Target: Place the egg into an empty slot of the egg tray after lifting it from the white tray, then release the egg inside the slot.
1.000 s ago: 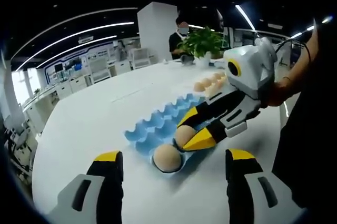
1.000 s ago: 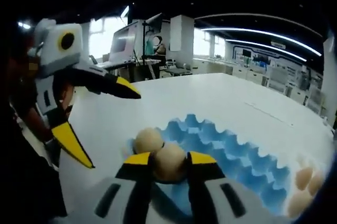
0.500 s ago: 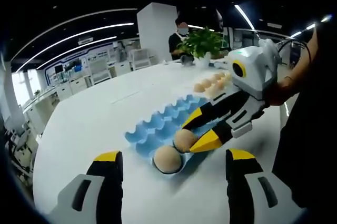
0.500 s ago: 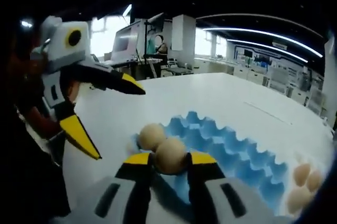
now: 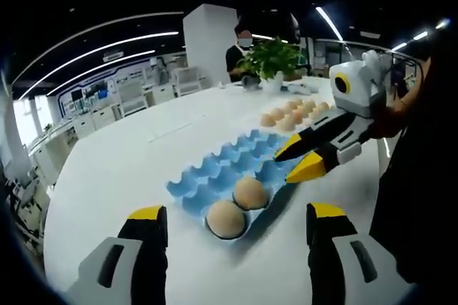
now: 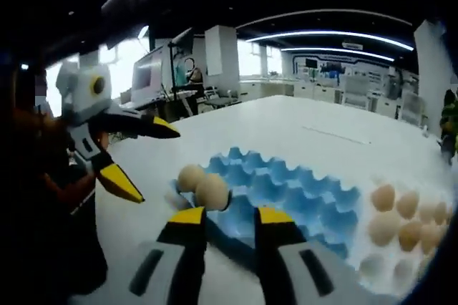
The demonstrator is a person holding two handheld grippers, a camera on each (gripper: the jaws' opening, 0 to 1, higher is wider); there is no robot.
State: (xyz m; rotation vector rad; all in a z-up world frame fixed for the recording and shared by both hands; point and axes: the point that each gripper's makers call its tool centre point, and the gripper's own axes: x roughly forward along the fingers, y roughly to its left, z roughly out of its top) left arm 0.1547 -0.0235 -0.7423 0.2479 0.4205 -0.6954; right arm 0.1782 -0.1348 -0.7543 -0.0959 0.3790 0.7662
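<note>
Two tan eggs (image 5: 238,206) fill the blue moulded egg tray's (image 5: 222,169) end slots near the white desk's (image 5: 107,169) edge. The right gripper (image 5: 300,158) hovers above the tray's rim, jaws parted and empty. The left gripper (image 5: 232,237) holds wide, empty jaws over bare desk.

In the right gripper view, the white tray (image 6: 401,265) blurs into the table (image 6: 300,126) and its far end is cut off. The right gripper (image 6: 227,218) hides the blue egg tray's (image 6: 300,194) near edge.
</note>
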